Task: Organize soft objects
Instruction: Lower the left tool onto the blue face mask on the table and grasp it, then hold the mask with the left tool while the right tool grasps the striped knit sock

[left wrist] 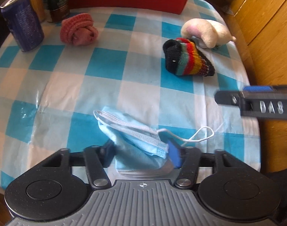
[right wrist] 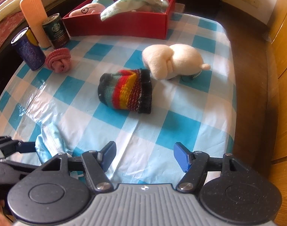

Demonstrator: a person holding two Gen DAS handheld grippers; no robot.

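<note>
A light blue face mask (left wrist: 136,137) is bunched up between the fingers of my left gripper (left wrist: 141,150), which is shut on it; one white ear loop trails off to the right. In the right wrist view the mask (right wrist: 49,141) shows at the lower left beside the left gripper's fingers (right wrist: 13,146). My right gripper (right wrist: 145,152) hangs open over bare tablecloth with nothing between its blue pads. Farther back lie a striped sock roll (right wrist: 126,92), a cream plush toy (right wrist: 171,64) and a pink knotted sock (right wrist: 58,60).
A red box (right wrist: 124,22) with soft toys and a cloth inside stands at the table's far edge. A blue can (right wrist: 28,52), a dark green can (right wrist: 56,30) and a peach ribbed block (right wrist: 34,15) stand at the far left. Wooden furniture (left wrist: 266,18) borders the right side.
</note>
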